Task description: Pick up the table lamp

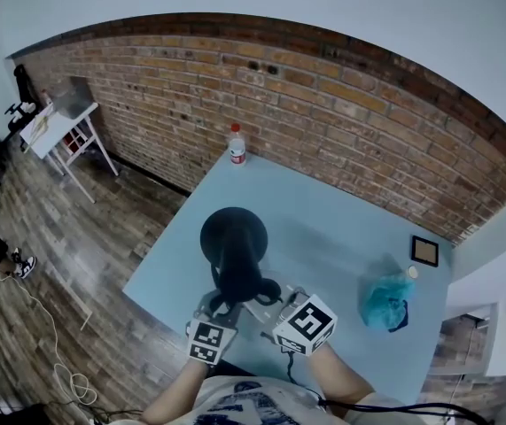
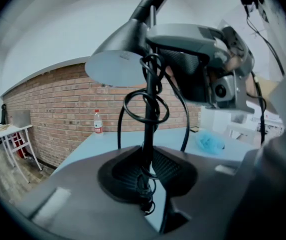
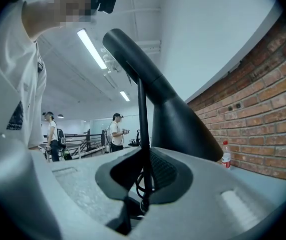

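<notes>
Here, the table lamp point(image 1: 233, 237) has its stem pinched by the left tool point(image 2: 145, 184) and right tool point(image 3: 144, 184).

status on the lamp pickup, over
left gripper and right gripper both clamped on table lamp stem. cord coiled round stem. water bottle and blue bag stand clear of it.

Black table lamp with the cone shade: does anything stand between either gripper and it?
Nothing visible does. The left gripper and right gripper are each shut on the black table lamp's thin stem. Only the lamp's own black cord, looped round that stem, sits alongside.
</notes>
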Demonstrator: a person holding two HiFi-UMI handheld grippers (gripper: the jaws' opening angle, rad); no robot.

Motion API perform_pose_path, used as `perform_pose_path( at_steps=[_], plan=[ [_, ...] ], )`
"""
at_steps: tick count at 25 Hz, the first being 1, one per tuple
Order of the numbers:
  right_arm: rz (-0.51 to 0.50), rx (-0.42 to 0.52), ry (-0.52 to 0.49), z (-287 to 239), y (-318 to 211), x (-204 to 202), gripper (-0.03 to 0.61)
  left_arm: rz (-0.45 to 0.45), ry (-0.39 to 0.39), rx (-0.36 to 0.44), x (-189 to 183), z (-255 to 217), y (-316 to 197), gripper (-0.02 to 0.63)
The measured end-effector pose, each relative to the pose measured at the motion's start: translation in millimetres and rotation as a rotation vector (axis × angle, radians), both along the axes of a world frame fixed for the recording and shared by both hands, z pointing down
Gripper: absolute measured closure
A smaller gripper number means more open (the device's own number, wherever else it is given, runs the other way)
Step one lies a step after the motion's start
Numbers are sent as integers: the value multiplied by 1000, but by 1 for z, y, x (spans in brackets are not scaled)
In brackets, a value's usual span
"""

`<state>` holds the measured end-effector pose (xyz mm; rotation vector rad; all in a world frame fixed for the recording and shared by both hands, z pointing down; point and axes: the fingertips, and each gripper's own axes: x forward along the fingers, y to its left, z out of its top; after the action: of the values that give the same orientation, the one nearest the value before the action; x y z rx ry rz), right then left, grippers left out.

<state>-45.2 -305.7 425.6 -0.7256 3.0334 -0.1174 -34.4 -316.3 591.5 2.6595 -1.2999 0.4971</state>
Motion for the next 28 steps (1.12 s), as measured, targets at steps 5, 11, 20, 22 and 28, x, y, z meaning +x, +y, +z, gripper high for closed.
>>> perform_pose_path(
  at_steps=[5, 11, 20, 22, 28],
  plan=[
    [7, 21, 9, -9, 2, 3, 545, 3, 10, 5, 5, -9, 0, 551],
    [13, 46, 20, -22, 2, 6, 545, 9, 11, 23, 10, -22, -3, 551],
    [15, 56, 18, -30, 4, 8, 545, 5, 0, 37, 9, -31, -3, 551],
    [14, 55, 18, -30, 4, 8, 545, 6, -1, 33, 10, -31, -2, 551],
    [17, 54, 20, -30, 4, 8, 546, 9, 4, 30, 11, -31, -1, 551]
  ],
)
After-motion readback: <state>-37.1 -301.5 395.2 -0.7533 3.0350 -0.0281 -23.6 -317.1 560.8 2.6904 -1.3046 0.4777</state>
